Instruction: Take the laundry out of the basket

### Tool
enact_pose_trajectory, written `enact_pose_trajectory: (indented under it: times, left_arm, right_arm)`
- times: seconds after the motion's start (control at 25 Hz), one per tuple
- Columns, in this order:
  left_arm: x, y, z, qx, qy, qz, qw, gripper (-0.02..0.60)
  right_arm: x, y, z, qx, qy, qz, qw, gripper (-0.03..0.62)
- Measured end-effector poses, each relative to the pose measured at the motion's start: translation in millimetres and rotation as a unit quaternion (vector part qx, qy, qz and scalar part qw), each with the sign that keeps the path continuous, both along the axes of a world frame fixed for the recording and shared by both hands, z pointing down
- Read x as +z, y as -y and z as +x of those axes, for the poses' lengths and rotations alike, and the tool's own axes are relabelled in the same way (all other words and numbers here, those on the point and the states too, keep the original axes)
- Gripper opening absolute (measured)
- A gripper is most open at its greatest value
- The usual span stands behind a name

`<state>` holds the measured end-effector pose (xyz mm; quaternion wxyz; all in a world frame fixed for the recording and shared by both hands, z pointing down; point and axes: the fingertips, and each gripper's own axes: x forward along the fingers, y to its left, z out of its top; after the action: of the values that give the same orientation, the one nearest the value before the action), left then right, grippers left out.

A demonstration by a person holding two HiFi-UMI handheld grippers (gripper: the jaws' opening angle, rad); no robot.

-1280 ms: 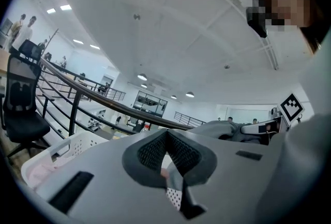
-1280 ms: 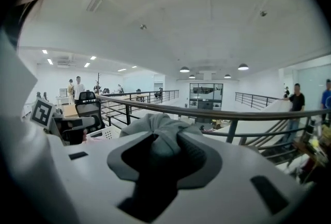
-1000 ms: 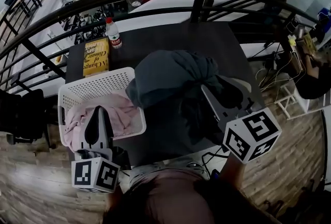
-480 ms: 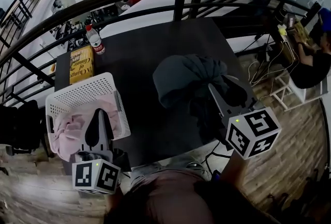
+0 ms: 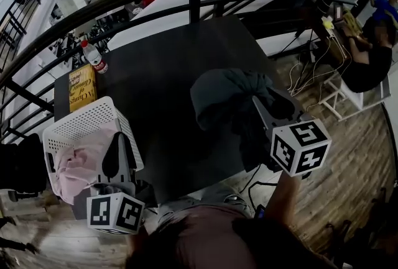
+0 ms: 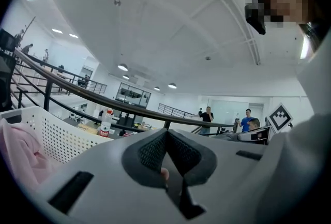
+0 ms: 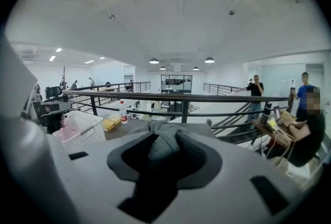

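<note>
One grey garment (image 5: pixel 224 95) pinched in right hand-held gripper (image 5: pixel 261 111), left hand-held gripper (image 5: pixel 119 142) closed, empty, one pink garment (image 5: pixel 76 169) in one basket (image 5: pixel 87 120), lower left

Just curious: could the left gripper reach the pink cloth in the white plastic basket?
Probably yes. The left gripper is right at the open-topped white perforated basket, and nothing covers the crumpled pink cloth; its shut jaws must open first.

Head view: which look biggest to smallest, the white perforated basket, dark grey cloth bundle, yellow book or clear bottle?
white perforated basket
dark grey cloth bundle, nearly alike; nearer the camera, so unsure
yellow book
clear bottle
</note>
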<state>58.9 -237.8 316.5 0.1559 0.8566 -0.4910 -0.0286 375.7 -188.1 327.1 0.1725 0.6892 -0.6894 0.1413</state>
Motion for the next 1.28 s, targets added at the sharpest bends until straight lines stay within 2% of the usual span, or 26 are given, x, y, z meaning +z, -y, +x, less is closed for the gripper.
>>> enact_pose_trajectory:
  times: [0.28, 0.52, 1.04, 1.28]
  left_arm:
    - [10, -2, 34, 0.028, 0.006, -0.011, 0.9995, -0.011]
    - [13, -4, 56, 0.044, 0.012, -0.019, 0.9988, -0.011]
    - [25, -20, 74, 0.064, 0.020, -0.035, 0.9971, -0.011]
    - [30, -26, 78, 0.074, 0.023, -0.045, 0.9960, -0.011]
  right_arm:
    - [37, -4, 48, 0.045, -0.002, -0.025, 0.999, 0.147]
    - [72, -3, 71, 0.066, 0.014, -0.043, 0.997, 0.147]
    - [148, 10, 76, 0.068, 0.042, -0.065, 0.995, 0.160]
    - [188, 7, 72, 0.066, 0.068, -0.100, 0.990, 0.192]
